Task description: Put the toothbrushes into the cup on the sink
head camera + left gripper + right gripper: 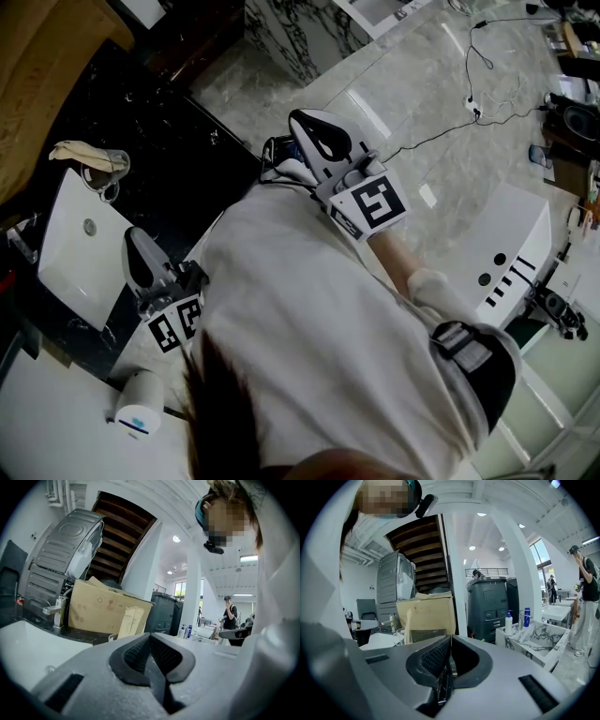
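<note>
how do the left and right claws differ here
The left claw hangs beside the white sink; the right claw is farther from it, above the pale floor. The right claw's arm shows; the left claw's is hidden behind the body. Both are shut and empty.

The person's shirt [309, 347] is covering the near part of the worktop [141, 112], and it is hiding the hand that is holding the left tongs [136, 239]. The left edge of the head view is cutting off a metal fitting [19, 239] beside the sink [80, 253]. What is lying on the cup [101, 164] is showing too small to tell. In the right gripper view, the right tongs [450, 641] are hiding the cup's lower part.
</note>
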Available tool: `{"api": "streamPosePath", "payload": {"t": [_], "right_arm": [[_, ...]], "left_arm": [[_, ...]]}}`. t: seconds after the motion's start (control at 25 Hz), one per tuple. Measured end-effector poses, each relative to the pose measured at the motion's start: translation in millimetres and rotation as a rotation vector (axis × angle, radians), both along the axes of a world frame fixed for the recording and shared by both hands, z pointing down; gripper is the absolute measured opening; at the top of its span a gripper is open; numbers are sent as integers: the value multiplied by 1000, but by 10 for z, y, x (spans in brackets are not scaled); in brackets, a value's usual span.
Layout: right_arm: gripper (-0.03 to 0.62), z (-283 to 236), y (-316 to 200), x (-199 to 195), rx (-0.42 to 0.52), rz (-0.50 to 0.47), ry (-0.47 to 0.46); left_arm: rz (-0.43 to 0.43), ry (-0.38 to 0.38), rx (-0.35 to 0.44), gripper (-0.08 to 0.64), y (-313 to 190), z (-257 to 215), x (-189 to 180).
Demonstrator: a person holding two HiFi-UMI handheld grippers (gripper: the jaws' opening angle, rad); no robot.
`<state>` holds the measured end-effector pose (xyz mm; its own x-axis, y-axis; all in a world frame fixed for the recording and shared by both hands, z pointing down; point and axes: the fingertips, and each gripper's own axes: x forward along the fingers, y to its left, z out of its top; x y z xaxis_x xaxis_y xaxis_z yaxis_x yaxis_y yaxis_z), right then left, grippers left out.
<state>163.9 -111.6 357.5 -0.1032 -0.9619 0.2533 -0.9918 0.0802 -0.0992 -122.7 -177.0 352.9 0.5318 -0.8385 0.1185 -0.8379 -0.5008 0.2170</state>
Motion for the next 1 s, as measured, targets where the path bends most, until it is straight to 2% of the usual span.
{"api": "streamPosePath", "payload": {"t": [0.52,0.76,1.0], "right_arm": [[17,-17,53,46,-8,37,32],[17,-18,295,94,-39,94,52],[17,57,672,274,-67,174,37]], "left_arm": [[41,10,6,9,-36,-24,5],[115,24,9,9,-47,-43,118],[205,19,9,9,64,-33,433]]}}
